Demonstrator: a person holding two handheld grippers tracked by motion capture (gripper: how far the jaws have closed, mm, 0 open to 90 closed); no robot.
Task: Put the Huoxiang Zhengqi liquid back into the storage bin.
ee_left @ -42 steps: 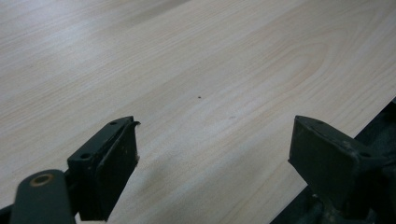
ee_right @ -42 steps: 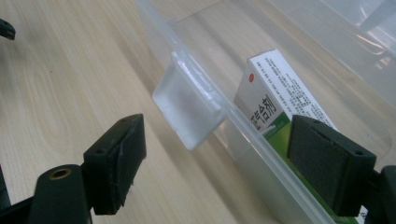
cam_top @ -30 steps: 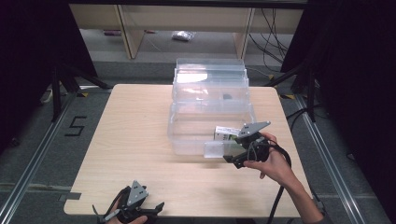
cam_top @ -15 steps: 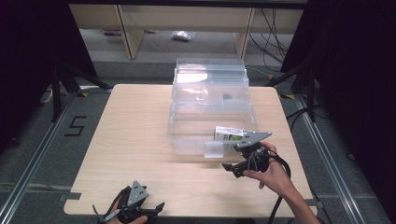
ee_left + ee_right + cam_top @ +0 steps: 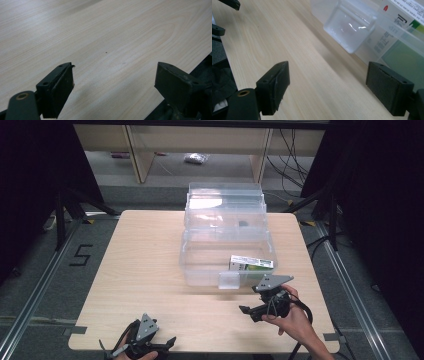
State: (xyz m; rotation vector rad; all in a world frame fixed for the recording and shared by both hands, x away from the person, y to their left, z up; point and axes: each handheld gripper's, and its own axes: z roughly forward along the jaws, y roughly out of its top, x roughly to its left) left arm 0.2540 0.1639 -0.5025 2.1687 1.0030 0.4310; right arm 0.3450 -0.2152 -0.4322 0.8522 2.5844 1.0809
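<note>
Right gripper (image 5: 250,310) released, empty, near clear plastic bin (image 5: 200,265) holding green-white carton (image 5: 251,263); left gripper (image 5: 165,344) released too.

In the high view, the left half of the table (image 5: 145,255) is bare wood, so my hands can pass freely there, from the lower edge up to the far edge. The clear bin (image 5: 227,257) stands right of the middle and blocks the way from the middle of the frame upward. Its latch (image 5: 229,281) sticks out from the front wall toward me. Inside the bin, at its right, a box (image 5: 251,264) takes some room. My right gripper (image 5: 257,309), jaws apart, is just below the bin with a strip of free wood between. My left gripper (image 5: 150,347), jaws apart too, has bare wood ahead at the lower left.
</note>
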